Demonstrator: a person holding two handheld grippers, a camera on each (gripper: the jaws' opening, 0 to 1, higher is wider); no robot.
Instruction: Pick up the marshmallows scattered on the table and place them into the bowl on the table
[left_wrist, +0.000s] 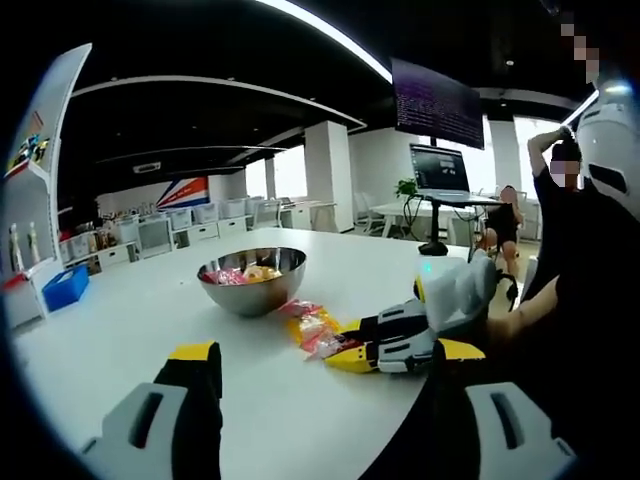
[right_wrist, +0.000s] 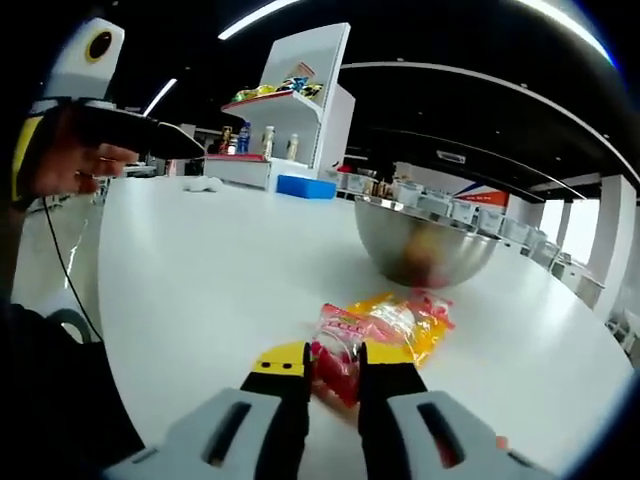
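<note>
A pick is in hand: in the right gripper view the right gripper (right_wrist: 334, 372) is set low on the table (right_wrist: 200, 270) with its jaws closed on a red packet (right_wrist: 338, 362) of marshmallows, the nearest of a small heap. The other packets (right_wrist: 400, 322) (yellow and pink wrappers) lie just behind it, near the bowl (right_wrist: 425, 245), which already holds a few. In the left gripper view the left gripper (left_wrist: 320, 400) is held back over the table, jaws apart and empty, the bowl (left_wrist: 252, 280) ahead of it. Next, by this reading, the gripped packet is to be lifted clear of its neighbours, carried over the rim, and released.
</note>
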